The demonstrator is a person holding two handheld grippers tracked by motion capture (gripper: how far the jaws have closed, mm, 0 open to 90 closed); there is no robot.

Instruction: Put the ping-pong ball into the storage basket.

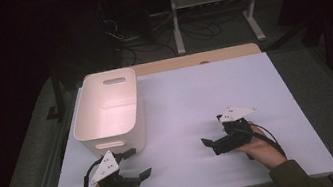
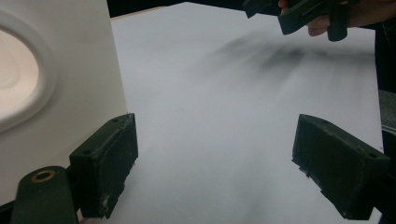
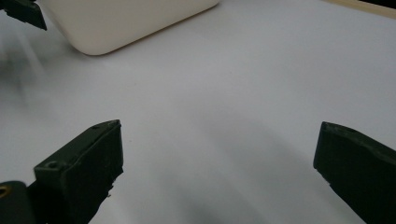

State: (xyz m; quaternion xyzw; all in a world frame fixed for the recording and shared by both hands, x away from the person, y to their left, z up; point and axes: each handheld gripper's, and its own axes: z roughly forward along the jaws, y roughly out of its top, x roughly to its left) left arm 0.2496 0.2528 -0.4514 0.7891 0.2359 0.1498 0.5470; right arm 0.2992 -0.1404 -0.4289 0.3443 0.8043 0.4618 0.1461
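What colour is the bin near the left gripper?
White bin, seen best in the high view.

Dim room with dark surroundings, counter lit from above, soft glow inside the bin, faint smeared shadows on the counter in both gripper views, near tongs soft and out of focus, grainy overall.

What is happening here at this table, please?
A person sits at a white table and holds one tool in each hand. The left tool is open beside a white bin, near its front wall. The right tool is open over bare table. Neither holds anything.
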